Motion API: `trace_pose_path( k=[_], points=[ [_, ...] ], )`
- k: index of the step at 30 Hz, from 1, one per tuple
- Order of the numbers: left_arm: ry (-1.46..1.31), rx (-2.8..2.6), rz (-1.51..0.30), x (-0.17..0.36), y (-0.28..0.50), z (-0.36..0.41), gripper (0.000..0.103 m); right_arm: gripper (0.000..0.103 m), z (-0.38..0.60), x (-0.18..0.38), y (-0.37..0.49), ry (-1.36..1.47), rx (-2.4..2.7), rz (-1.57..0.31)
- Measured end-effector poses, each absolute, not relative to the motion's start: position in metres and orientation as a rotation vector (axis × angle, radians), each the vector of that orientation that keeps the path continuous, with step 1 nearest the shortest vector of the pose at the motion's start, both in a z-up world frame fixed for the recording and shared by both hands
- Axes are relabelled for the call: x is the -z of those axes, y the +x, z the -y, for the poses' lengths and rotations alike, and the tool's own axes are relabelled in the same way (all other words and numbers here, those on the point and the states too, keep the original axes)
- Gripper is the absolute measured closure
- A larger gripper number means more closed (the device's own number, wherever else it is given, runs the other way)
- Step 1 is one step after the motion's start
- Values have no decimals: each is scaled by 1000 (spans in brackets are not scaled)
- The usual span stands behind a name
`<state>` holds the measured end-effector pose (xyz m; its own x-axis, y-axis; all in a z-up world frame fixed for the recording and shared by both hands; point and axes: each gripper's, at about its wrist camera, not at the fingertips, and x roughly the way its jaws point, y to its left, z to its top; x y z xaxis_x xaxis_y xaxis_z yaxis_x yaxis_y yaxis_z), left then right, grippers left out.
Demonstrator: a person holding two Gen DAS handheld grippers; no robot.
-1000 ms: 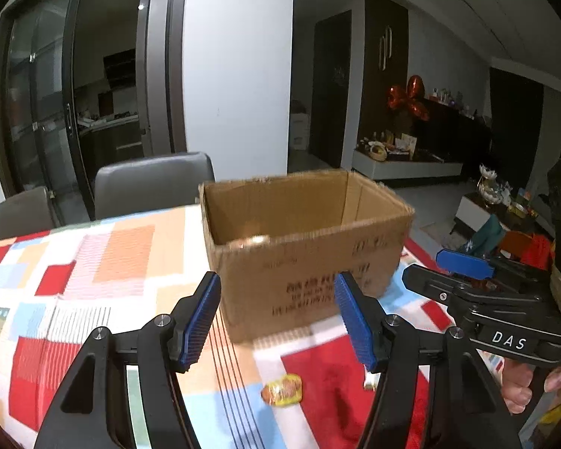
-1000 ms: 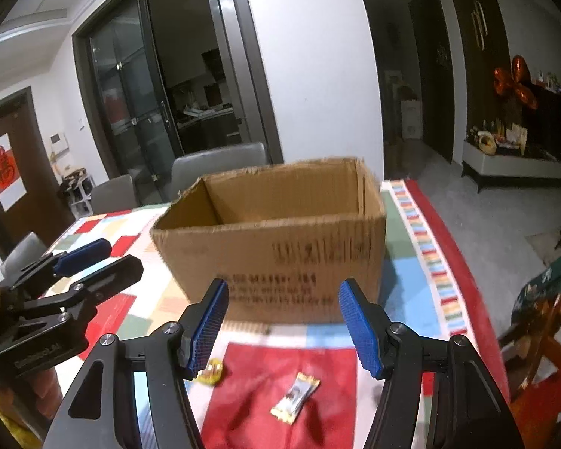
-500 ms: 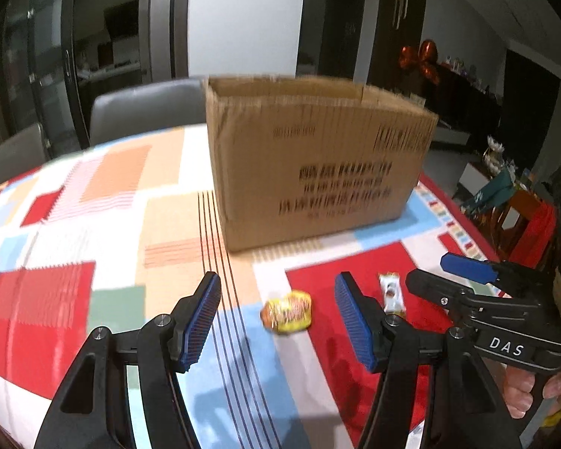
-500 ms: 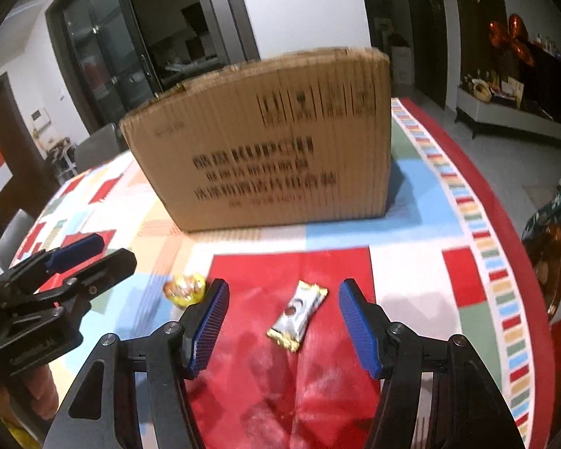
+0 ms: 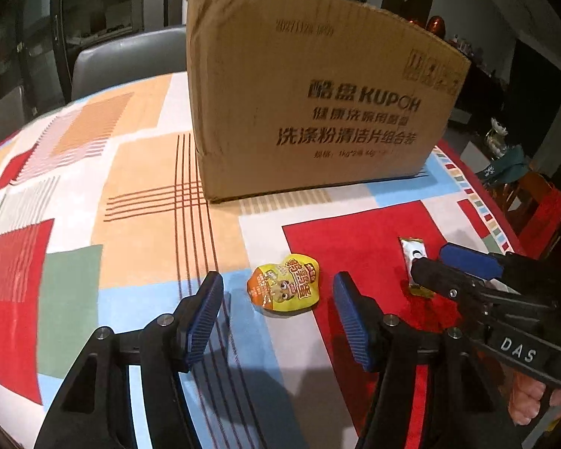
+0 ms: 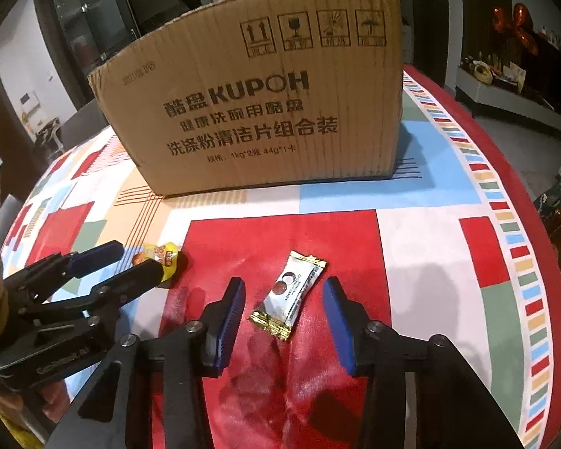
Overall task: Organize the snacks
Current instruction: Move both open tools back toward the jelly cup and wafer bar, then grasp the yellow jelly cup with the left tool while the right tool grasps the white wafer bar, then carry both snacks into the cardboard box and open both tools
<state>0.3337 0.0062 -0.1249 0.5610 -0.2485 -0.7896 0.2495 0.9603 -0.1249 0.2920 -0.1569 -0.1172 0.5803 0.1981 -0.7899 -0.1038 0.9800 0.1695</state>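
Yellow snack [image 5: 285, 285] between open left fingers [image 5: 205, 314]; white candy [image 6: 292, 293] between open right fingers [image 6: 338, 321], seemingly untouched.

Both hand-held grippers, L [image 5: 276, 318] & R [image 6: 283, 318], low, fingers wide apart.

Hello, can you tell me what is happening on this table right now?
A person holds two grippers over a colourful tablecloth. The left gripper is open around a yellow snack packet, and the right gripper is open around a white candy wrapper. Neither snack is gripped yet; both lie on the cloth. A cardboard box stands behind them.
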Motion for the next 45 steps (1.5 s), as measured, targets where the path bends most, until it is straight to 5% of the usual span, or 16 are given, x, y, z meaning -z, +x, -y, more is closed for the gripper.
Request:
trace_pose_path(
  k=[9, 18, 45],
  points=[
    [-31, 297, -955, 135, 343, -6, 63, 74, 151, 128, 297, 56, -156, -953],
    [-31, 307, -944, 130, 337, -5, 70, 83, 151, 127, 294, 29, -159, -932],
    [-77, 339, -751, 42, 295, -1, 71, 83, 170, 48, 265, 82, -237, -735]
  ],
)
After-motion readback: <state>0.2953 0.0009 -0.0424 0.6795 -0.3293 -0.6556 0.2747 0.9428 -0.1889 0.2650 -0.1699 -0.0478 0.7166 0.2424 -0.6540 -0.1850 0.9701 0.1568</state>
